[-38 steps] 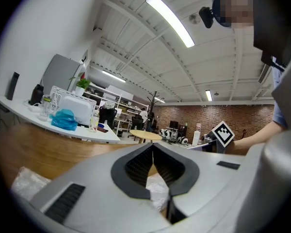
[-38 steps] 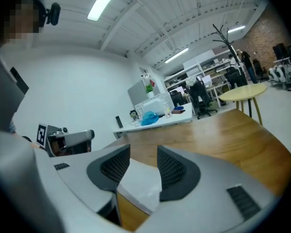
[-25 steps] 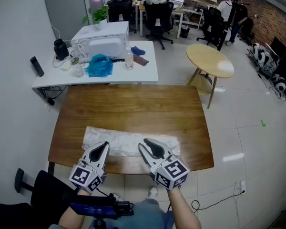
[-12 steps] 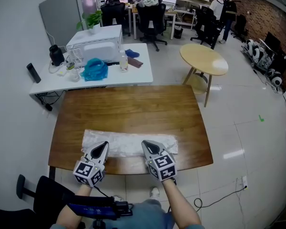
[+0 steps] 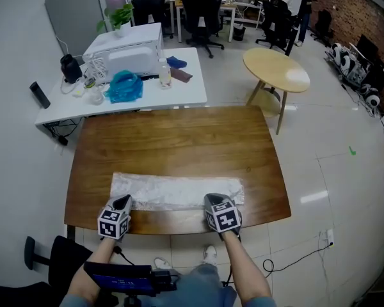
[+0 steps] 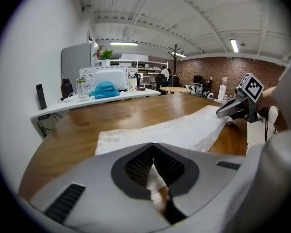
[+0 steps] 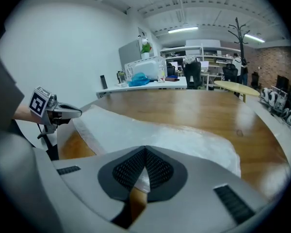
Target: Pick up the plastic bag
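Office floor space, wooden table (image 5: 179,139) in mid frame of the head view. Plastic bag (image 5: 176,192) is clear, long and flat, and lies across the table's near part, parallel to the near edge, in the lower middle of the frame.

Left gripper (image 5: 123,201) sits at the bag's near left corner, lower left of the frame. In the left gripper view its jaws are pressed together, with a strip of the bag's film pinched between the dark pads (image 6: 136,164). Right gripper (image 5: 212,199) sits at the bag's near right corner, lower centre-right. In the right gripper view its jaws are also closed, clamping the bag's edge. Each gripper view shows the other gripper at the far end of the bag.

Rest of the wooden table is bare wood. White desk (image 5: 192,91) at upper left carries a microwave (image 5: 125,53) and a blue bag (image 5: 123,85). Round table (image 5: 276,71) is at upper right, office chairs (image 5: 198,11) along the top edge.
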Demonstrator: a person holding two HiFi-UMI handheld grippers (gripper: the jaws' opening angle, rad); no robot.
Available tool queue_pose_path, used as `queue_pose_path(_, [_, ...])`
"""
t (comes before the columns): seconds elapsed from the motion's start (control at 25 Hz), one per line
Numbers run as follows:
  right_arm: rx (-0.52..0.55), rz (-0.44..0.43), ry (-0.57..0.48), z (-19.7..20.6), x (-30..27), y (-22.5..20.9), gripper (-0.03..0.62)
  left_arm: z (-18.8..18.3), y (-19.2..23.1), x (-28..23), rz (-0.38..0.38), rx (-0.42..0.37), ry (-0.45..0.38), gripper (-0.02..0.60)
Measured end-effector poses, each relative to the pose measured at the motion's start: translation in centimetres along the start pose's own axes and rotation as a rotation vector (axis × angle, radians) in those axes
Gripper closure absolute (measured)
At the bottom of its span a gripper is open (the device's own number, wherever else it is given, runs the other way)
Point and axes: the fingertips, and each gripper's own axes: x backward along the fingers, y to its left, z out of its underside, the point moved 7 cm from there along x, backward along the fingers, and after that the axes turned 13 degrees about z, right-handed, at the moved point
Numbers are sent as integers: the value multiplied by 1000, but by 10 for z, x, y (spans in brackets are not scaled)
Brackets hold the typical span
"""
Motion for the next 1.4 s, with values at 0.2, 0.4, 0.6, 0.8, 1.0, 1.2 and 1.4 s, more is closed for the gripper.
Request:
queue_pose_path(0.2, [14,32,46,17,0,-22,609,19,6,-6,0,40,62,574])
queue_pose_path(0.4, [58,9,68,16,-5,-23,609,25,4,-15,-2,25,96,574])
queue_pose_path(0.6, [17,21,-30,9,3,-26,609,18,6,-1,-48,55,19,574])
queue_pose_path(0.8, [-13,-43,-299,-34,48,-10,609,-34,-26,27,-11,34,-235,574])
queue_pose_path(1.0, [30,-141,-547,-94,104,25,609,-112,-89,43,143,-94,-485,572])
queue_pose_path(1.2, [90,-199,-699,-134,149,47,609,-164,-126,59,256,-146,-612,572])
queue_pose_path(1.4, [75,-248,-767,-159,182,56,611,-187,-139,79,273,-214,-670,572])
